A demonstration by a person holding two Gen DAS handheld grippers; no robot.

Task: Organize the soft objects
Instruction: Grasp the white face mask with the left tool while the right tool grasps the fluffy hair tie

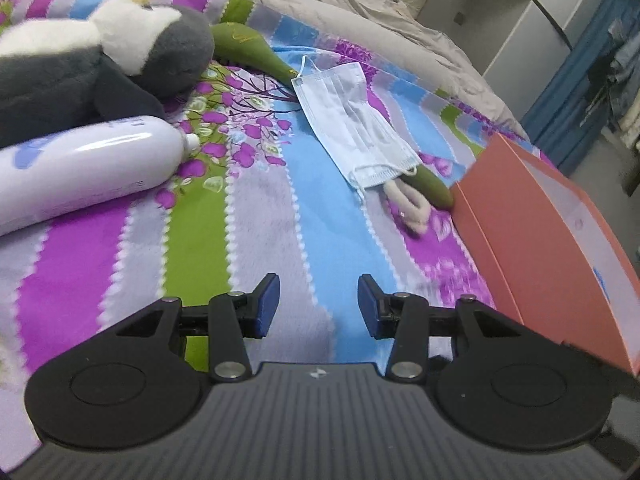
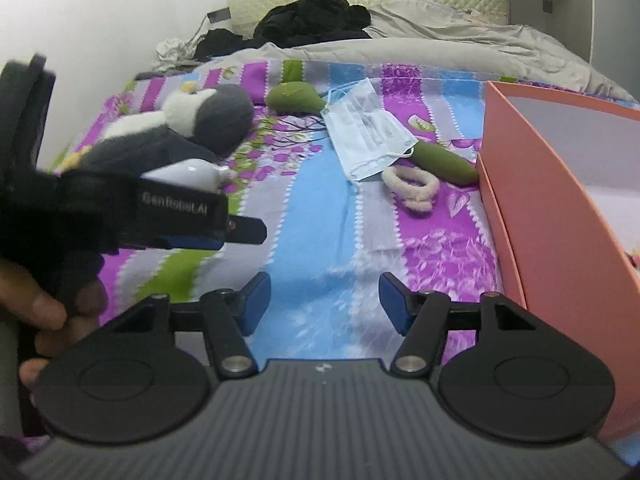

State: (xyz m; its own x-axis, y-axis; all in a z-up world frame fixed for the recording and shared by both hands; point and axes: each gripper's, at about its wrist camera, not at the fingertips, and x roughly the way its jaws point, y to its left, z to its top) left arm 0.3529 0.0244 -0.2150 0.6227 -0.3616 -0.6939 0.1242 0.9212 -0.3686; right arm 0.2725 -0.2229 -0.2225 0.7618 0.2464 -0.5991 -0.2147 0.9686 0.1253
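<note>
1. A pale blue pleated surgical face mask (image 1: 352,120) lies flat on the striped purple, blue, green and grey fleece blanket (image 1: 260,216), roughly mid-bed, with its ear loops loose at both ends.
2. Under the mask runs a long green plush toy (image 1: 248,46); one rounded end pokes out beyond the mask's far edge and the other (image 2: 440,160) beyond its near edge, touching the orange box.
3. Just beside the mask's near corner sits a cream fuzzy looped hair tie (image 2: 412,186), against the green toy's end.
4. A grey and white stuffed animal (image 1: 100,64) lies on the blanket's left side, with a white plastic bottle (image 1: 80,164) resting on its side in front of it.
5. An open salmon-orange cardboard box (image 2: 560,208) stands at the right edge of the bed.
6. The left gripper (image 1: 318,306) hangs over bare blanket, blue pads apart, nothing between them.
7. The right gripper (image 2: 324,304) likewise has its pads spread with only blanket between them.
8. A hand (image 2: 52,304) grips the left tool's handle.
9. Grey bedding (image 2: 440,44) and dark clothes (image 2: 316,16) are heaped by the headboard.
</note>
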